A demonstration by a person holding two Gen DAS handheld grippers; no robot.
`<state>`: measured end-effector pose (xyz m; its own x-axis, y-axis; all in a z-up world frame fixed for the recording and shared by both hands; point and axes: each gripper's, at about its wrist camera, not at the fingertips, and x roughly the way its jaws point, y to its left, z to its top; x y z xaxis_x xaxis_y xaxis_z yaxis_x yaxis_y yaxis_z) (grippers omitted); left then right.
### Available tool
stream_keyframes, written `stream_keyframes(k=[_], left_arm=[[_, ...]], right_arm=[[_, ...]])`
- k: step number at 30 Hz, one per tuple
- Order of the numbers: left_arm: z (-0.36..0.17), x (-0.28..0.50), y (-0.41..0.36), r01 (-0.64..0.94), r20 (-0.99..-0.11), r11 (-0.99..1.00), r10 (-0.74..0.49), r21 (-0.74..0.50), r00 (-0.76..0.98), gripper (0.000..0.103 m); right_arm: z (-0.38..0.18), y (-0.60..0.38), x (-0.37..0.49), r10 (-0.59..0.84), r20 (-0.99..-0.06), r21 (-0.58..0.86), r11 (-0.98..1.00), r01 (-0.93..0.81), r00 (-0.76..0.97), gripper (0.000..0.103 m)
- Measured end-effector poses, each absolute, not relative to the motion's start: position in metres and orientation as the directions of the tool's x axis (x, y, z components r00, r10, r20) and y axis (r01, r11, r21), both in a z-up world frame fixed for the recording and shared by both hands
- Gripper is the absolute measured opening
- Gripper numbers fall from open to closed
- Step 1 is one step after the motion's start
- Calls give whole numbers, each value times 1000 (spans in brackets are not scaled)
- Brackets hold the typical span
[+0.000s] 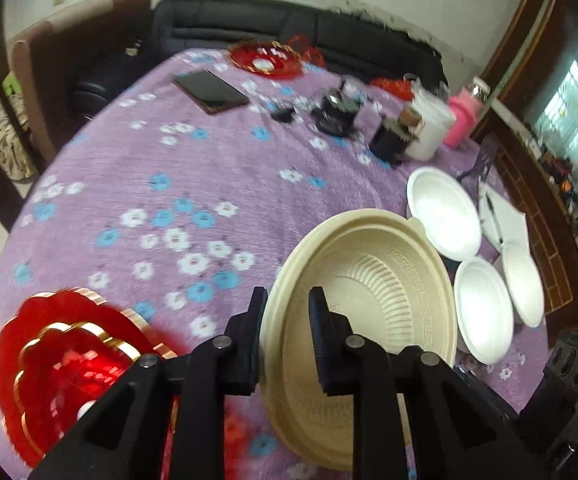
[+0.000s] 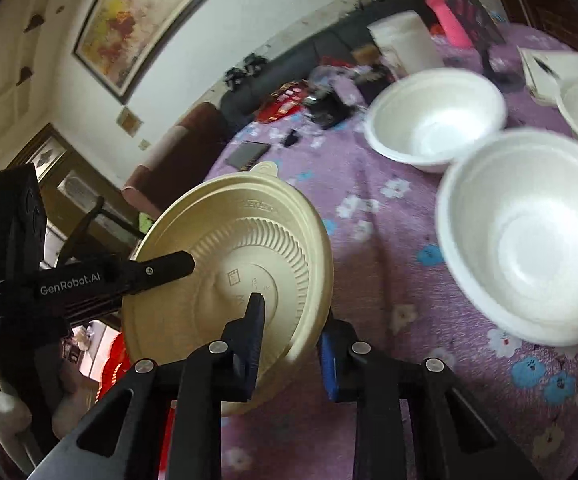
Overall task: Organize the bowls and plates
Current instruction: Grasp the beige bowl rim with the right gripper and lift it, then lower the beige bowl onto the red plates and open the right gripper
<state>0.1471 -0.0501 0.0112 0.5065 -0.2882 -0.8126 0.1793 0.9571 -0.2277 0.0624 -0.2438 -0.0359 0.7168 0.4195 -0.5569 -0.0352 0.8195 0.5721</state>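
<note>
Fingers of my left gripper (image 1: 287, 312) clamp the near rim of the cream ribbed plastic bowl (image 1: 369, 292), one pad inside, one outside. My right gripper (image 2: 289, 320) pinches the same bowl's opposite rim, holding it tilted above the purple floral tablecloth (image 1: 161, 184). Three white foam bowls (image 1: 443, 212) sit just beyond it, close together. Red gold-trimmed plates (image 1: 61, 360) lie stacked to the left. Far side: phone (image 1: 211, 91), pink bottle (image 1: 463, 118). Both views blurred.
</note>
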Motion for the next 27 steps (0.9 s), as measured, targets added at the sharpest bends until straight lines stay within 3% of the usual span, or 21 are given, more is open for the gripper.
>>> stream_keyframes(k=[7,14,19,27], left_arm=[[35,100,16,99,-759,968,-243,-230,604,20],[33,66,74,-21,-732,994,-65,-108,678,20],[12,66,104,-83,-764,989,-42,-125,644,20],[-28,73,126,-133,-823,984,-22,-117,567,20]], right_arm=[[-3,-182,44,479,-554,519,838,-168,681,28],[3,-111,40,520,-594,455,846,-277,613,28],[-15,-70,49,475,-682,376,880,-291,556,28],[-36,-49,57,420,-748,313,906,-284,514,28]])
